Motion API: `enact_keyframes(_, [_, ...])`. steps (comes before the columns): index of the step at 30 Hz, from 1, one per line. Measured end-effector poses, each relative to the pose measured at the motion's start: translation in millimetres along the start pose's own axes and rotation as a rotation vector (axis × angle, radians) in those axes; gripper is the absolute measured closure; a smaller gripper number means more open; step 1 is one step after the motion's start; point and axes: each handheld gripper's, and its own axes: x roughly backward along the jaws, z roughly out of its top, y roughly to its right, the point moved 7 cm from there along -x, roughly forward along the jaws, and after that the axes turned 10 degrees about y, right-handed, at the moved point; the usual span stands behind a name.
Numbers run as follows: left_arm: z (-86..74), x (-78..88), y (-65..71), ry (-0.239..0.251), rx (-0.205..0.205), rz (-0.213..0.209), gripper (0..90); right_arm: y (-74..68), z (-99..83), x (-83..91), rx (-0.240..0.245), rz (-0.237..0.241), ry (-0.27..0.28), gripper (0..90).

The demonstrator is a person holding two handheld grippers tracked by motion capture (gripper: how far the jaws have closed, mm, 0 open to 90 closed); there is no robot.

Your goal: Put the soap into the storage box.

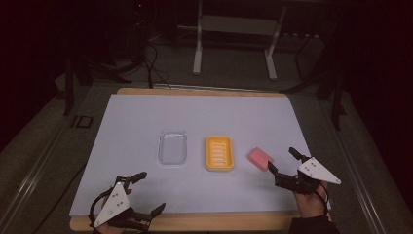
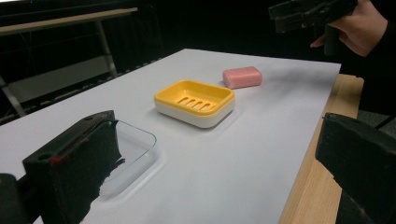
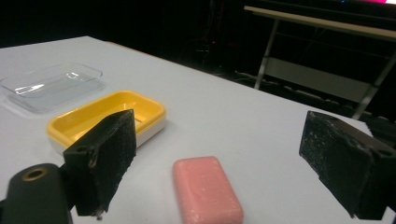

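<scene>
Nearest the person, at the front edge of the desk (image 1: 195, 222), the left claw (image 1: 147, 194) hovers over the wooden lip with its jaws spread wide and nothing between them. In the left gripper view its two black pads sit far apart at the bottom corners, with bare white sheet and wood showing in the gap. The right claw (image 1: 283, 159) is held in the person's right hand (image 1: 311, 202) near the front right of the desk, jaws also wide open and empty. It is aimed at the pink bar of soap (image 1: 260, 158), which lies flat on the white sheet (image 1: 195, 117) just ahead of the jaws and not touching either one. In the right gripper view the soap (image 3: 207, 190) lies low between the two pads, closer to the pad on the left of that view.

Farther in, a row of things runs across the middle of the sheet. Just left of the soap stands a yellow soap dish (image 1: 218, 153) with a slotted floor and a white base, empty. Left of that, near but apart, lies a clear plastic lid or tray (image 1: 173, 146), also empty.

Beyond the desk, in the dark, the legs of a pale metal frame (image 1: 234, 39) stand on the floor, with black cables trailing to its left.
</scene>
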Motion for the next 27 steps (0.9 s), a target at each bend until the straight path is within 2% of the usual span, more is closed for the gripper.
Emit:
enact_keyframes(4, [-0.2, -0.1, 0.4, -0.003, -0.005, -0.002, 0.5, -1.4, -1.0, -0.8, -0.008, 0.009, -0.012, 11.2])
enact_keyframes(11, [-0.2, -0.3, 1.2, -0.005, -0.010, 0.000, 0.5, -1.9, -11.0, -4.5, -0.032, 0.033, -0.096, 11.2])
enact_keyframes(12, [-0.3, -0.2, 1.2, -0.006, -0.011, 0.001, 0.5, -1.0, -14.6, -5.2, -0.030, 0.023, -0.129, 11.2])
enact_keyframes(14, [-0.3, 0.0, 1.2, -0.007, -0.013, 0.001, 0.4, 2.4, -17.4, -6.2, -0.014, -0.011, -0.160, 11.2])
enact_keyframes(17, [-0.2, -0.1, 1.3, -0.007, -0.013, 0.001, 0.5, 6.0, -20.4, -7.4, -0.020, -0.043, -0.200, 11.2])
enact_keyframes(18, [0.0, -0.9, 2.3, -0.005, -0.010, -0.003, 0.5, 9.9, -26.4, -8.7, 0.001, -0.074, -0.263, 11.3])
enact_keyframes(19, [0.0, -1.3, 2.9, -0.005, -0.011, -0.005, 0.5, 10.4, -29.7, -8.9, 0.000, -0.071, -0.289, 11.3])
enact_keyframes(22, [-0.1, -1.6, 4.6, -0.010, -0.020, -0.009, 0.5, 10.6, -39.2, -8.0, -0.038, -0.072, -0.379, 11.5])
enact_keyframes(24, [-0.2, -1.5, 4.7, -0.011, -0.021, -0.010, 0.5, 12.4, -40.6, -6.9, -0.034, -0.088, -0.398, 14.0])
enact_keyframes(25, [-0.3, -1.5, 4.4, -0.011, -0.020, -0.008, 0.4, 14.6, -42.5, -4.4, -0.090, -0.117, -0.442, 14.0])
enact_keyframes(27, [-0.5, -1.4, 3.8, -0.013, -0.021, -0.006, 0.5, 14.4, -43.7, -2.0, -0.142, -0.115, -0.474, 14.0])
